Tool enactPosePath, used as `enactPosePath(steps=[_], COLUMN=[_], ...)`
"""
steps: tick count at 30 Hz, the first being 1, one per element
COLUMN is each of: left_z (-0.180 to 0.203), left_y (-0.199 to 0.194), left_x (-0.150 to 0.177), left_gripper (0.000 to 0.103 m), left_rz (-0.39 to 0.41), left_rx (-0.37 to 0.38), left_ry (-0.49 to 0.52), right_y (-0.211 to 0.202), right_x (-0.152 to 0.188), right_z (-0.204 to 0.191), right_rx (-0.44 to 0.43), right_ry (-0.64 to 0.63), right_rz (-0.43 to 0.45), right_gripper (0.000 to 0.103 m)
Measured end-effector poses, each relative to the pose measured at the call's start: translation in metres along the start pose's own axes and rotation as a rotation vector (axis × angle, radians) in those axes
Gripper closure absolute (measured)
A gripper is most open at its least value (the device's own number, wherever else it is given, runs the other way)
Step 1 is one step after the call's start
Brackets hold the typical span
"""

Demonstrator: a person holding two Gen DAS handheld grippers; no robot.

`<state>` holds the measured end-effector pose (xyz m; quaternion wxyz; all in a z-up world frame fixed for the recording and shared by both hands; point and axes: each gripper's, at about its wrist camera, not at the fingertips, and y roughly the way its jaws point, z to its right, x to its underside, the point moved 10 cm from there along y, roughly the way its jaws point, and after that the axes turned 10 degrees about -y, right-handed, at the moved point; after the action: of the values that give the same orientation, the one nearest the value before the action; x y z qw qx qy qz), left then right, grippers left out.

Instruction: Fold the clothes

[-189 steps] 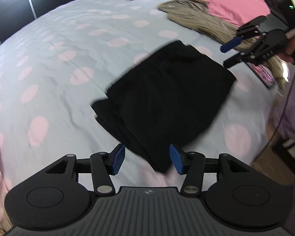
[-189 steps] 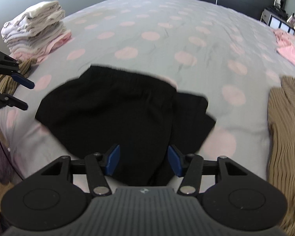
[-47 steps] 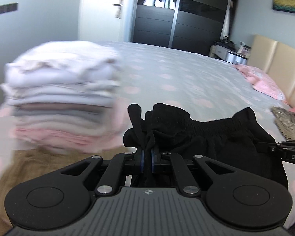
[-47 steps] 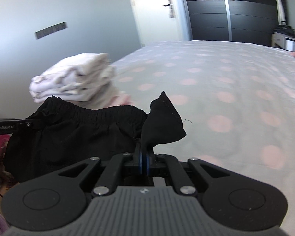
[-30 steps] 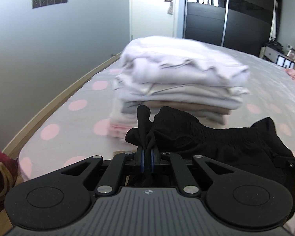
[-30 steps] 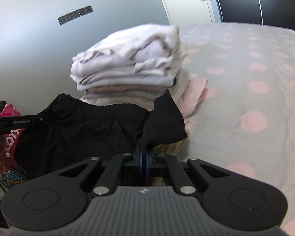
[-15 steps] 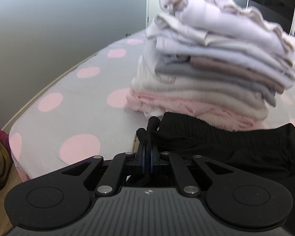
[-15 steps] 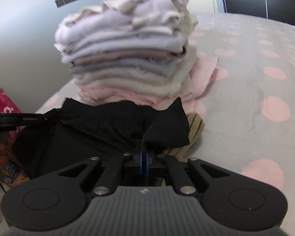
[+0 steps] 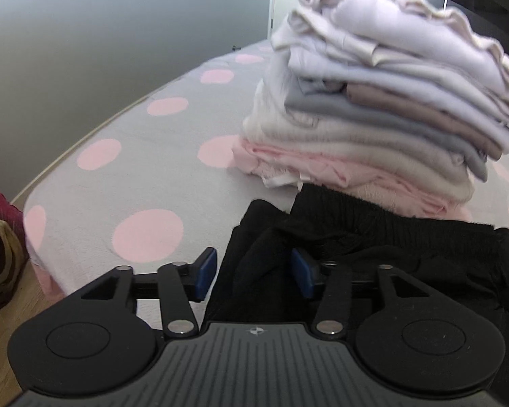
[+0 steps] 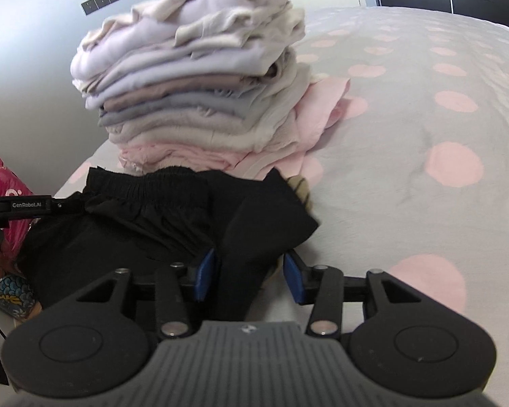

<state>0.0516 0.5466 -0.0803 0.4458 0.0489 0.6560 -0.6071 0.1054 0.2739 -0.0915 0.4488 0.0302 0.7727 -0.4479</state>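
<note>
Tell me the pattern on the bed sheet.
Grey bed sheet with pink polka dots, clearest in the right wrist view.

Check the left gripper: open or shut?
Open. The left gripper has its blue pads spread apart, with the black shorts lying loosely between them, unclamped.

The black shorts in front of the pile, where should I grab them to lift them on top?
Probably the black shorts are best gripped at the two ends of the gathered waistband, which faces the stack of folded clothes. Come in low from the near bed edge, where the left gripper and right gripper sit open.
</note>
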Motion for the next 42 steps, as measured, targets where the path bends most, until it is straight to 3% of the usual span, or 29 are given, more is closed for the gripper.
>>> enactPosePath(steps=[7,14,24,28,35,42], left_z=[0.034,0.109,0.246,0.302,0.392,0.454], left_y=[-0.041,-0.095,-0.167,-0.196,-0.242,-0.268], left_x=[-0.008,-0.009,0.04,0.069,0.11,0.143], left_gripper=[0.051,0.049,0.049,0.049,0.049,0.042], left_rz=[0.028,0.036,0.039,0.085,0.168,0.203], left_rx=[0.018,0.118,0.281,0.327,0.456,0.542], left_ry=[0.068,0.195,0.436,0.503,0.532,0.487], right_y=[-0.04,-0.091,-0.178,-0.217,-0.296,-0.362], right_x=[-0.004,-0.001,0.027,0.045,0.079,0.098], right_z=[0.017,0.047,0.11,0.138,0.187,0.213], right_rx=[0.05,0.1,0.241,0.313,0.409,0.518], right_ry=[-0.02,-0.022,-0.022,-0.022,0.049,0.079], right_rz=[0.021,0.047,0.077,0.093,0.146,0.219], right_gripper=[0.051,0.04,0.038,0.038,0.032,0.024])
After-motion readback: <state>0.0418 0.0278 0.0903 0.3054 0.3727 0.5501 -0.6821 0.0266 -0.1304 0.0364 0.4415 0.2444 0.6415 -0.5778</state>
